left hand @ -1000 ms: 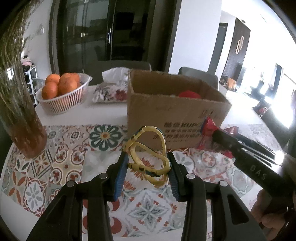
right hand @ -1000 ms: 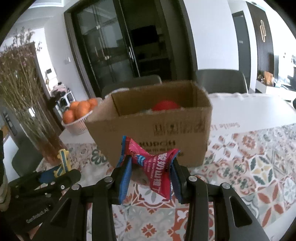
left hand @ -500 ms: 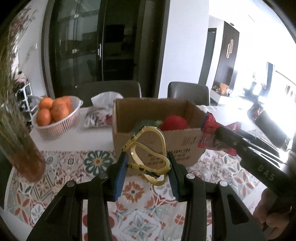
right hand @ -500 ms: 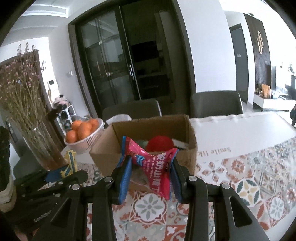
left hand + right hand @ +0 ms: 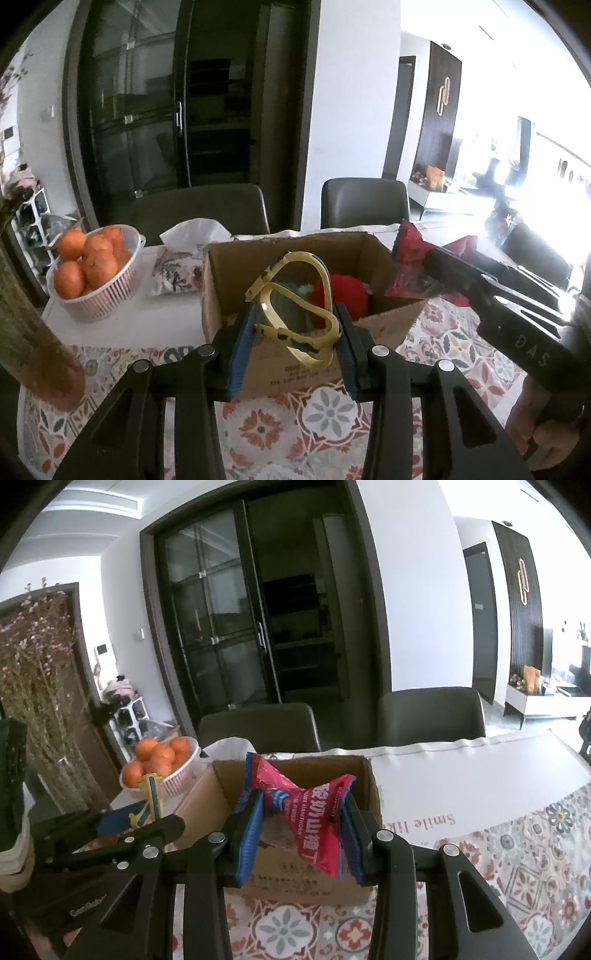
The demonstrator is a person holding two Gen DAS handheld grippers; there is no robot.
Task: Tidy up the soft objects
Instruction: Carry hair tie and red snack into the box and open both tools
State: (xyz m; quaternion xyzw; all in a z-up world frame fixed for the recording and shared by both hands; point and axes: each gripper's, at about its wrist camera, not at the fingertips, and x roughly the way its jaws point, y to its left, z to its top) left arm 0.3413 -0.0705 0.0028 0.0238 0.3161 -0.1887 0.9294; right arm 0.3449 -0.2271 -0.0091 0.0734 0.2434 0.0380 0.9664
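Note:
My left gripper [image 5: 293, 332] is shut on yellow goggles [image 5: 295, 314] and holds them above the near wall of an open cardboard box [image 5: 229, 291]. A red soft ball [image 5: 351, 295] lies inside the box. My right gripper [image 5: 301, 827] is shut on a red snack packet [image 5: 310, 812] and holds it above the box [image 5: 314, 882]. In the left wrist view the right gripper [image 5: 424, 280] with the packet [image 5: 410, 258] hangs over the box's right corner. In the right wrist view the left gripper [image 5: 122, 819] is at the left.
A white basket of oranges [image 5: 92, 277] and a floral tissue pack [image 5: 181, 266] stand behind the box on the left. A vase of dried flowers [image 5: 33, 350] is at the near left. Two dark chairs [image 5: 365, 203] stand at the far table edge.
Both grippers have risen and moved toward the box with their objects. The box's inside now shows from above, and both objects are at its rim.

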